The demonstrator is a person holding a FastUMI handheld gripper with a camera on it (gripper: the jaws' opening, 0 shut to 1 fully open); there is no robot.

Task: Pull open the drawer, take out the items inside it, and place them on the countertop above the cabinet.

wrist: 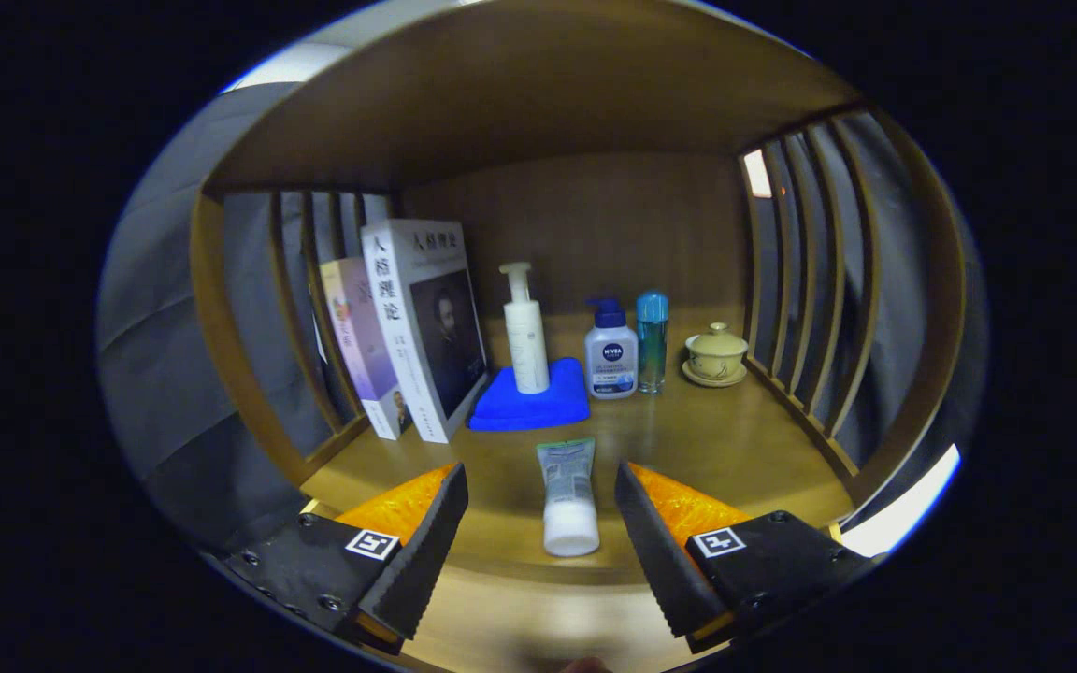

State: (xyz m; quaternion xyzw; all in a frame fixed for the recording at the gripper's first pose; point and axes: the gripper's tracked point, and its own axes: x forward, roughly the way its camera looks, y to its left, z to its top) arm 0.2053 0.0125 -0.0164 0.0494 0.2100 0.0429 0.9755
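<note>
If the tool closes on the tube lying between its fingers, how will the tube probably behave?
The tube looks like soft plastic, so its flat body would probably squash under pressure. The white cap end seems stiffer, likely a firmer grip. It lies flat on the wooden countertop between the open tool fingers, so it should slide rather than roll when nudged.

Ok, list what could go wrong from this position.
1. The tube lies between the open fingers of the gripper with its white cap close to the countertop front edge; a nudge might roll it off.
2. Reaching further in could topple the tall pump bottle standing on the soft blue cloth.
3. The leaning books might slide if bumped.
</note>
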